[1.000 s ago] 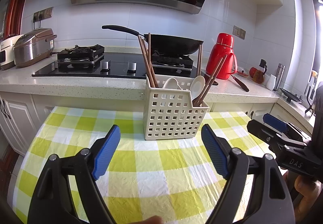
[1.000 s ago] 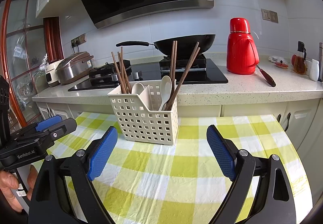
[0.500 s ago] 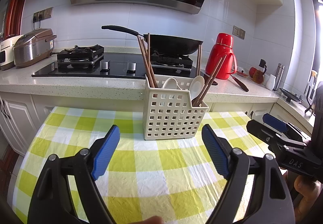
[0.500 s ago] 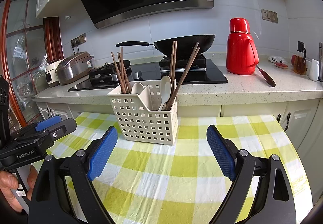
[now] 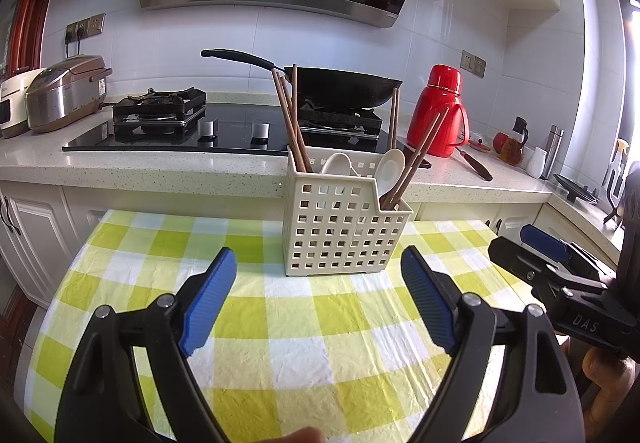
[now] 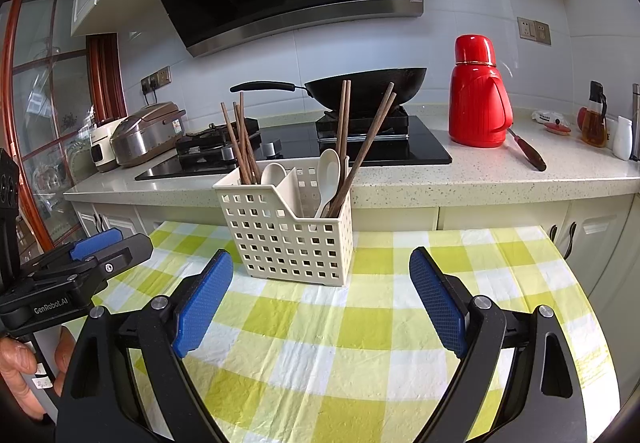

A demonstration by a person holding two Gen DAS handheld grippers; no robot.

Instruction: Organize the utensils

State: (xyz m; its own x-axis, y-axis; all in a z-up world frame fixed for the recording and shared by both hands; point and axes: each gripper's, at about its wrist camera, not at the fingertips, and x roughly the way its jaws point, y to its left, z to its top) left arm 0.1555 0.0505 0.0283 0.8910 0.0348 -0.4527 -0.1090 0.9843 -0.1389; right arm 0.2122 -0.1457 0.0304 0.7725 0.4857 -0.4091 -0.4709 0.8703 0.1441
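The left claw [image 5: 318,273] is hovering over the desk [image 5: 280,323] with its blue pads spread wide apart, gripping nothing. The right claw [image 6: 322,271] is hanging the same way, its pads well apart and empty.

Just ahead of both claws, a cream perforated utensil basket [image 5: 340,231] is standing upright on the green-and-white checked cloth, between the lines of each claw's fingers but not touching them. From the left claw it is sitting ahead and slightly to the right; from the right claw [image 5: 560,275], which is showing at the far right of the left view, it is sitting ahead and slightly to the left.

Inside the basket, brown chopsticks [image 5: 292,127] are leaning in the compartment on the left, and more chopsticks [image 6: 362,151] are leaning in the one on the right. Two white spoons [image 5: 390,167] are resting bowl-up in it, one on each side of the divider.

Beyond the basket, past the edge of the cloth, a black wok [image 5: 344,87] is sitting on the stove, with a red thermos [image 6: 478,99] to its right and a rice cooker [image 5: 66,91] far to the left.
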